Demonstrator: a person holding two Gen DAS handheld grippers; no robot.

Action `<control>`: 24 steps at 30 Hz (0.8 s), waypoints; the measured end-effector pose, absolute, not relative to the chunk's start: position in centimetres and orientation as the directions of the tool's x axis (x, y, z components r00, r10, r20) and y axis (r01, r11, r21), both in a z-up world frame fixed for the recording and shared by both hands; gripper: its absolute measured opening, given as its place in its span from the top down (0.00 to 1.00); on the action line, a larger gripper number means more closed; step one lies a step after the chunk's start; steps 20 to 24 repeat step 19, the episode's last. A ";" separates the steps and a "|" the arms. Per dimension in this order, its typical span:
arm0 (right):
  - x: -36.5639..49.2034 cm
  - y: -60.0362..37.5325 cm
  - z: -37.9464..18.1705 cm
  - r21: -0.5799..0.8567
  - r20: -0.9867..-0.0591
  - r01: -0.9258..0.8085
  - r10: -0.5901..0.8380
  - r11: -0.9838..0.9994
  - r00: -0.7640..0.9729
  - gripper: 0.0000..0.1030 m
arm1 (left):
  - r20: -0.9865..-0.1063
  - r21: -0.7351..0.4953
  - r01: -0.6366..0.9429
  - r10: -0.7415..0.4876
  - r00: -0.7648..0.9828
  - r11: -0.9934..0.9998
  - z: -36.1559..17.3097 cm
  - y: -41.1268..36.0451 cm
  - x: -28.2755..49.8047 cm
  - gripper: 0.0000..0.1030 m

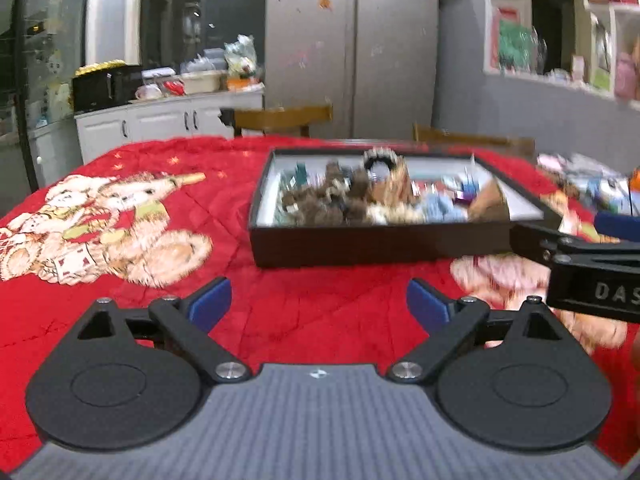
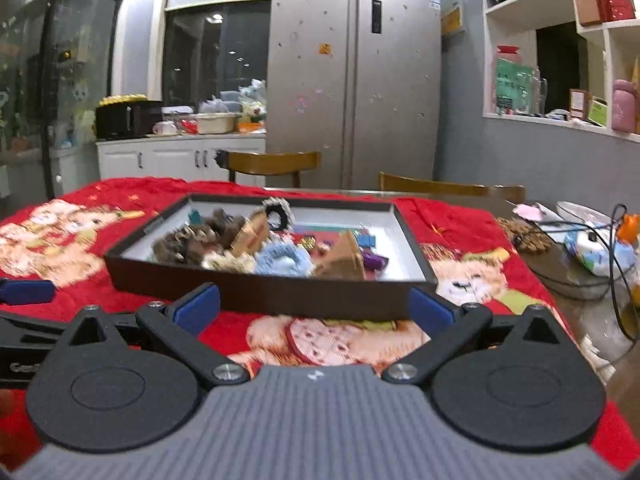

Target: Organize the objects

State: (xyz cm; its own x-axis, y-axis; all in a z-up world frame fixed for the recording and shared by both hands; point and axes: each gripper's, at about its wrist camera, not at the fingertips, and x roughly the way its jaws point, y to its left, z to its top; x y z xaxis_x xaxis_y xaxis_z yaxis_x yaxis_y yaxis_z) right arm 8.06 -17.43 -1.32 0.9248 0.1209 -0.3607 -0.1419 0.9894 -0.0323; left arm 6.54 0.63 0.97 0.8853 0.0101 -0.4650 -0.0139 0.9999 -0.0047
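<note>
A dark shallow box (image 1: 376, 246) with a white inside sits on the red bear-print tablecloth (image 1: 160, 208). It holds several small things: brown furry hair ties (image 1: 320, 200), a light blue scrunchie (image 2: 282, 258), a black ring (image 2: 276, 212) and a brown wedge (image 2: 342, 262). My left gripper (image 1: 319, 304) is open and empty, above the cloth in front of the box. My right gripper (image 2: 314, 308) is open and empty, just before the box's near wall (image 2: 304, 300). The right gripper's arm (image 1: 588, 264) shows at the right edge of the left wrist view.
Loose items lie on the bare table to the right: a brown hair tie (image 2: 528, 236), a white packet (image 2: 600, 252) and black cables (image 2: 616, 256). Two wooden chairs (image 2: 272, 162) stand behind the table. A fridge (image 2: 352, 80) and white cabinets (image 2: 180, 158) are beyond.
</note>
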 end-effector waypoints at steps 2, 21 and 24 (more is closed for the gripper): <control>8.2 -18.0 -1.5 -0.009 -0.372 -0.148 0.134 0.989 0.918 0.00 | -0.478 -0.004 -0.017 0.013 0.878 1.000 0.7 0.5 6.5 0.06; 8.0 -18.6 -2.2 0.010 -0.392 -0.126 0.120 0.992 0.912 0.00 | -0.474 0.013 -0.003 0.009 0.881 1.000 0.9 0.3 7.1 0.06; 8.0 -18.6 -2.2 0.010 -0.392 -0.126 0.120 0.992 0.912 0.00 | -0.474 0.013 -0.003 0.009 0.881 1.000 0.9 0.3 7.1 0.06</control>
